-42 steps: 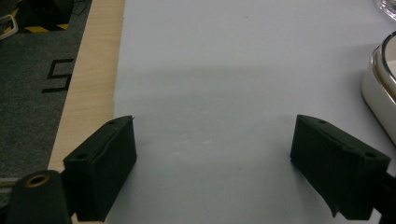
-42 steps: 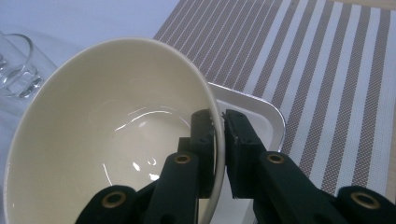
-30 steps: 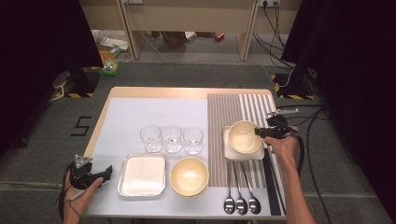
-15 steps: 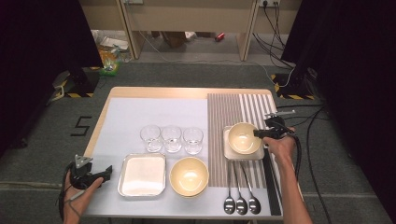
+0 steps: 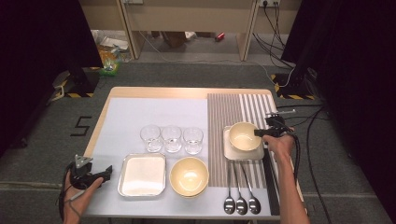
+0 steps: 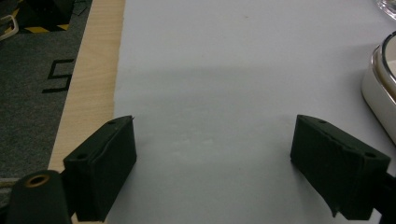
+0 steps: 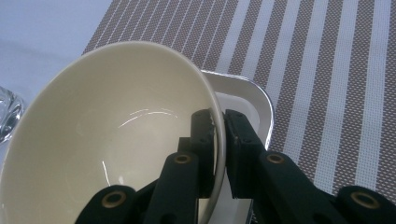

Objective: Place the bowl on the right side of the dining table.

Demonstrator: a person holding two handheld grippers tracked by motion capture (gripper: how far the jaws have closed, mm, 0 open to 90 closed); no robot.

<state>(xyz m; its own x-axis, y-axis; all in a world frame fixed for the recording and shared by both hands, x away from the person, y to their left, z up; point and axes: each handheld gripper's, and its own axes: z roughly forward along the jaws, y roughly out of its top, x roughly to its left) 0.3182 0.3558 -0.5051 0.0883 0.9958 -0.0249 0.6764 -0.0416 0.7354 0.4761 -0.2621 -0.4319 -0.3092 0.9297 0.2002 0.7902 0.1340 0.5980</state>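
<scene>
My right gripper (image 5: 258, 133) (image 7: 219, 135) is shut on the rim of a cream bowl (image 5: 243, 136) (image 7: 107, 135), one jaw inside and one outside. The bowl hangs tilted just above a white square tray (image 5: 243, 152) (image 7: 254, 100) on the striped mat (image 5: 238, 109). My left gripper (image 5: 105, 173) (image 6: 212, 168) rests low at the table's front left corner, open, with only the pale blue mat (image 6: 224, 60) between its jaws.
Three clear glasses (image 5: 172, 138) stand in a row mid-table. In front of them sit a second white tray (image 5: 142, 175) and a second cream bowl (image 5: 188, 176). Three spoons (image 5: 240, 203) lie at the front of the striped mat.
The right gripper has sunk a little with the bowl, bringing it closer to the white tray. The left gripper has stayed put.
</scene>
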